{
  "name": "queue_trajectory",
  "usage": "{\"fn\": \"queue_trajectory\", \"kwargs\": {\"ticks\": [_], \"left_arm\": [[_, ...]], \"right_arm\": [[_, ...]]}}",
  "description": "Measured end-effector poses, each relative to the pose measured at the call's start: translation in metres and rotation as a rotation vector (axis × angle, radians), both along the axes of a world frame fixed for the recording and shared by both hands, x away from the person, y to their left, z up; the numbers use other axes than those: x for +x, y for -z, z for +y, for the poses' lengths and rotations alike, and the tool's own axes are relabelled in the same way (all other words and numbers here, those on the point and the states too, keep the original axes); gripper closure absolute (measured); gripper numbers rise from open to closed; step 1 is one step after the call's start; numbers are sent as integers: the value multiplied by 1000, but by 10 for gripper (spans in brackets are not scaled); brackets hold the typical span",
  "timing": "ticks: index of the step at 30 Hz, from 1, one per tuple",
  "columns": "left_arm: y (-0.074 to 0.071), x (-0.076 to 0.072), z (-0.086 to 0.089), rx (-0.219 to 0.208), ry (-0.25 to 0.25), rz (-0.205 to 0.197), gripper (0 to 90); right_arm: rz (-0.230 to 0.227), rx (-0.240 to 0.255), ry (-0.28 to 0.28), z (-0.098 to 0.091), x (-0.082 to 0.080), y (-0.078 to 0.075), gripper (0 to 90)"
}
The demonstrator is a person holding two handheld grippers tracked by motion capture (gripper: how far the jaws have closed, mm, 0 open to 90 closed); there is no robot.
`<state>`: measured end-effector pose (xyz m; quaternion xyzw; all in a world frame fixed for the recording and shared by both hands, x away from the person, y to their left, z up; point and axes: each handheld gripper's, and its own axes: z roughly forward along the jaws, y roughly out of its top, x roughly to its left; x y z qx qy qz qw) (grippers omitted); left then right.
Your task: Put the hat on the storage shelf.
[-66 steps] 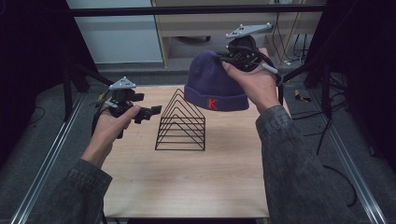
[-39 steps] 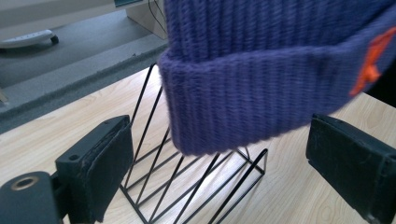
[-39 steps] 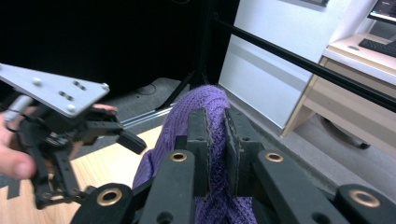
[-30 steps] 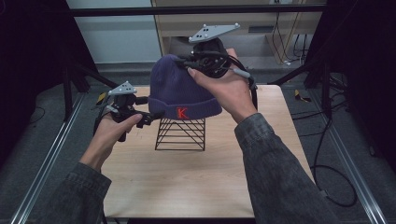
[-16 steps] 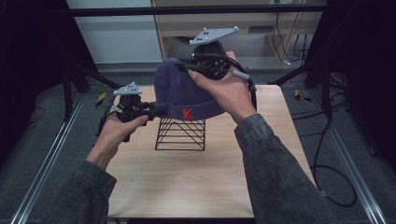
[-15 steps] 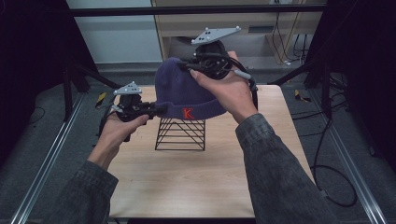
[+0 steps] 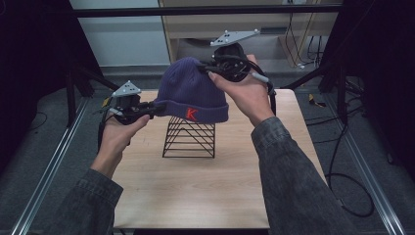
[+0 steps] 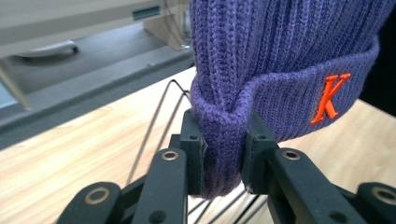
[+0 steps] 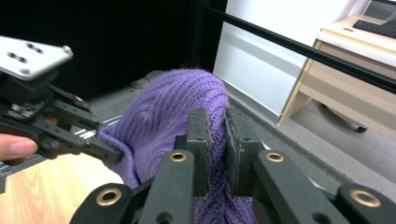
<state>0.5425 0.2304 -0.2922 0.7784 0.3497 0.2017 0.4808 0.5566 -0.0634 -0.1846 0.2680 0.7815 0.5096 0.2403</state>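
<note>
**Both grippers now hold the hat above the wire rack**

The purple knit hat (image 7: 193, 93) hangs in the air over the black wire rack (image 7: 189, 138), which stands near the middle of the bench (image 7: 205, 196). The right gripper (image 7: 208, 68) pinches the crown from above, its jaws pressed tight on a fold of knit, as the right gripper view shows. The left gripper (image 7: 159, 108) has just closed: a second ago its jaws stood spread beside the hat, and now they clamp the folded brim at the hat's left edge, the thick cuff squeezed between the two pads in the left gripper view (image 8: 219, 154). The orange letter K (image 7: 191, 114) on the cuff faces the person.

With the brim held at one side and the crown at the top, the hat is under two-handed control. That likely means the opening can be steered over the rack's peak, which sits just below the cuff. The hat does not appear to rest on the rack yet.
</note>
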Motion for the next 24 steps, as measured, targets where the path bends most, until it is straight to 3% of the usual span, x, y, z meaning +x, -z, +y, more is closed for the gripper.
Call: {"fn": "queue_trajectory", "kwargs": {"ticks": [13,16,24], "left_arm": [[15,3,3,60,-17,33,727],[18,3,4,82,-18,30,727],[31,2,8,78,-21,57,724]], "right_arm": [[68,-31,26,1,18,31,808],[82,-64,13,2,21,39,804],[97,-90,6,10,22,49,799]]}}
